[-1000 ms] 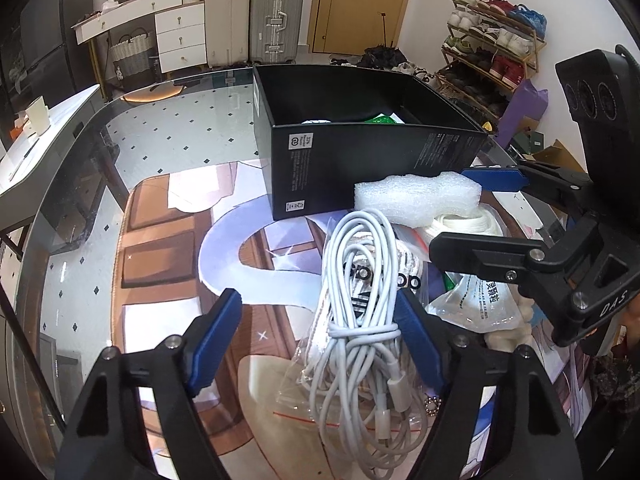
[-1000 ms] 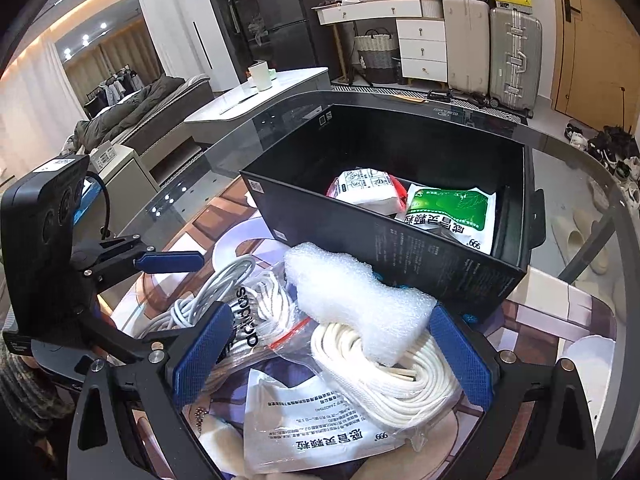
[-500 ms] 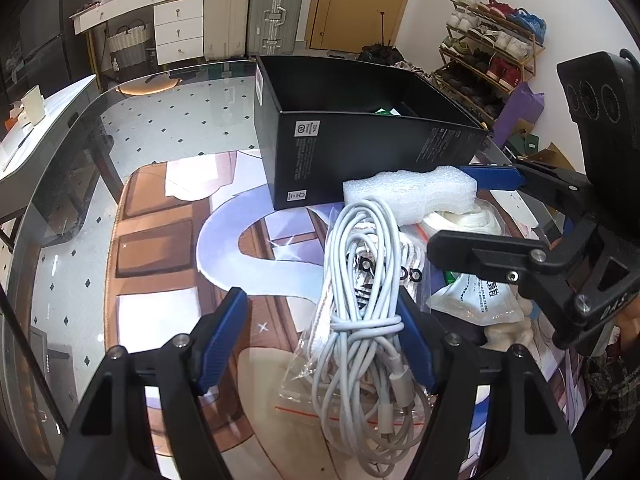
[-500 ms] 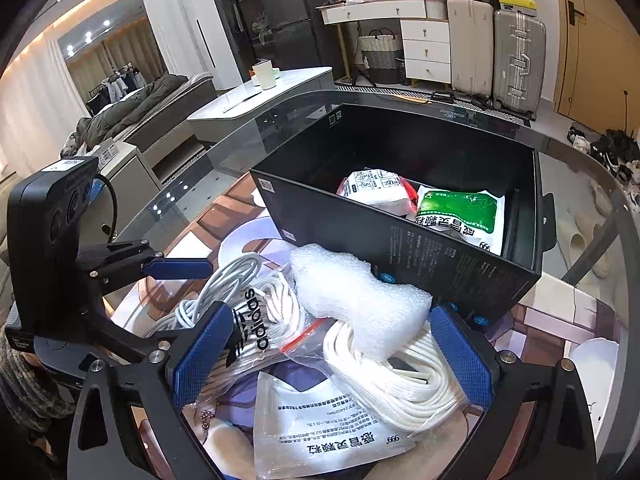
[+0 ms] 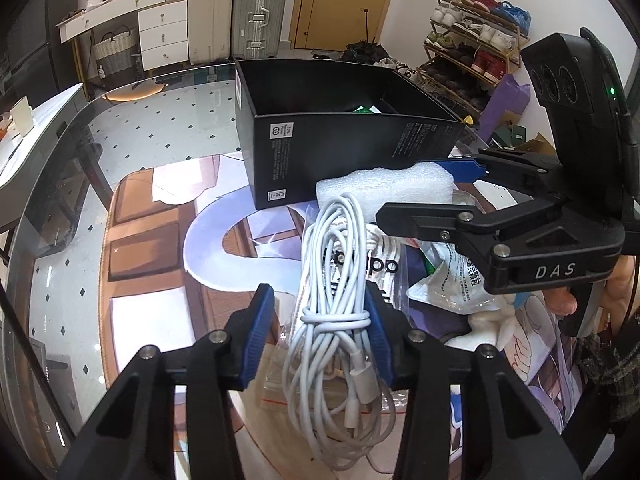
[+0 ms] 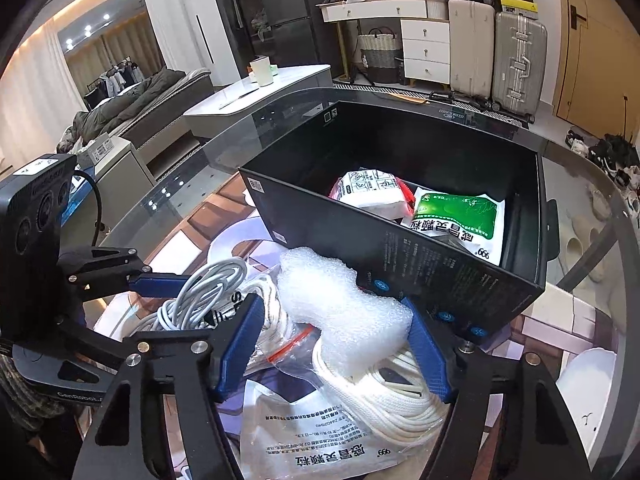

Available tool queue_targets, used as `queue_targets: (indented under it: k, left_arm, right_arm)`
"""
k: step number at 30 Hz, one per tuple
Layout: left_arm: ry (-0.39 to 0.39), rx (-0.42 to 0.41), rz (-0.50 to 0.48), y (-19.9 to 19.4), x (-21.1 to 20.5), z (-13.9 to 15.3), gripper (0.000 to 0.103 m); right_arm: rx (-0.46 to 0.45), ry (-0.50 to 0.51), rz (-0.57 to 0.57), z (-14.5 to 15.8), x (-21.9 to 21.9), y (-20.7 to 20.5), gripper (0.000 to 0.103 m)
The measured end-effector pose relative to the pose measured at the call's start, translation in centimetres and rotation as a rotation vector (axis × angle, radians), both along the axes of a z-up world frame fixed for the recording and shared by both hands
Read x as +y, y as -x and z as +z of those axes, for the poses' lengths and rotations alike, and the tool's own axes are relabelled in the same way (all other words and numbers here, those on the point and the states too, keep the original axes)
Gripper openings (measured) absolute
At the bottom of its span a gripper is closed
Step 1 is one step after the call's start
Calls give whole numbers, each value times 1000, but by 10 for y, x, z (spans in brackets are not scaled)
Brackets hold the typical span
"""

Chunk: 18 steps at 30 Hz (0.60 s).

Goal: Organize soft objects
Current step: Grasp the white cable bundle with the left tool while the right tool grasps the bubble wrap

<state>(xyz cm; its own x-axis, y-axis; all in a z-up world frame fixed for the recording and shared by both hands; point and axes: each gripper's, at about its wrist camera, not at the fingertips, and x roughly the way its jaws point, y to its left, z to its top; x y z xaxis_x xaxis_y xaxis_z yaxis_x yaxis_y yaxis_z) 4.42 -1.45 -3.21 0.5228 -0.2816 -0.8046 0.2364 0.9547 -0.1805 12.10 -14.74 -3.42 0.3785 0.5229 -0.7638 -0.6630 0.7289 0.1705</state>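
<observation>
Both claws closing in on the pile beside the box

The left gripper (image 5: 316,332) has narrowed around the white cable bundle (image 5: 340,292), its right pad touching but not yet clamped; the right gripper (image 6: 336,348) has drawn in around the foam piece (image 6: 344,304), not plainly pinching. The black box (image 6: 400,252) waits just behind. Readable: "999" sachets, "DAS".

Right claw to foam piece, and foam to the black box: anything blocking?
Nothing visible between the right claw and the foam piece; its fingers already straddle it. The foam lies on a white rope coil, right against the black box, so the near wall stands in the way: lift over it.
</observation>
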Motion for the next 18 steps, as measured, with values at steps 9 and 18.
queue_targets:
  k: [9,18]
  left_arm:
    - [15,4,7,4,1,2,31]
    - [28,-10,36,10,11,2,27]
  right_arm:
    - [-10,2,-2,3,-3,1,48]
    - [-51,-18,4,16,-8,16,38]
